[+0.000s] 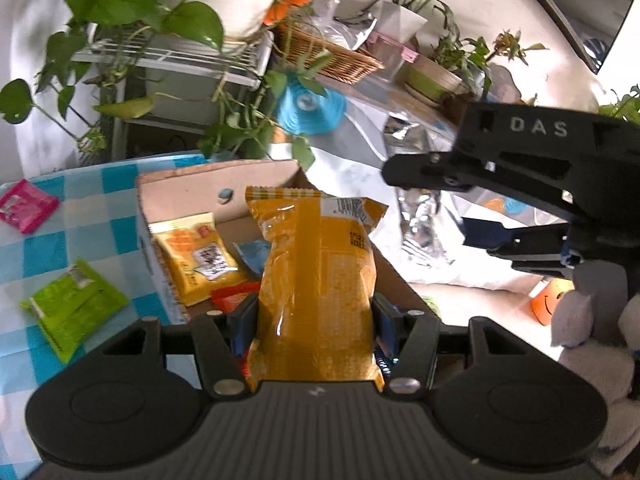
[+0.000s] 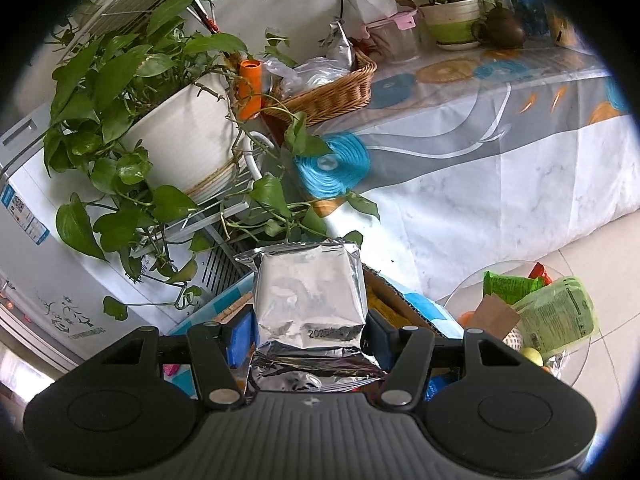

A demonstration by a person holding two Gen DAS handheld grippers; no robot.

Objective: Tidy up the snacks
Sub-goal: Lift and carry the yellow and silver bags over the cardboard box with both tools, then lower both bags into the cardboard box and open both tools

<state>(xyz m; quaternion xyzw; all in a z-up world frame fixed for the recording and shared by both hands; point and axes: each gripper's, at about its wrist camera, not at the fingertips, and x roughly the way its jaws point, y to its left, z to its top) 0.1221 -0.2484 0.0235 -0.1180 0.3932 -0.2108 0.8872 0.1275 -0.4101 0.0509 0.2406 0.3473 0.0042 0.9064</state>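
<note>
Both grippers are full. The left gripper (image 1: 316, 320) is pinching a tall yellow bag (image 1: 316, 276) by its lower half, one finger on each side, so the bag stands up and its top sticks out over the box (image 1: 216, 188). I think it is held low like that so the top end can go into the box first.

The box is brown cardboard and sits on the blue checked cloth (image 1: 80, 208). It already has snacks inside — a small yellow pack (image 1: 198, 256) leaning on the left wall, something red (image 1: 234, 294) and something blue (image 1: 252, 254) beside it. So the box looks like the place where the snacks belong.

Two packs are not in yet. The green pack (image 1: 74, 304) lies flat on the cloth just left of the box, and the pink pack (image 1: 26, 206) lies farther off near the cloth's edge.

The right gripper (image 2: 312, 332) is squeezing a silver pack (image 2: 310, 292) in the middle — you can see the foil crumple where the fingers press. From the left camera that gripper (image 1: 436, 202) hangs up high to the right of the box, well apart from the yellow bag. My guess is it waits there so the two do not bump while the yellow bag goes down.

A glass bowl (image 2: 472, 280) with more green packs sits low on the right.
</note>
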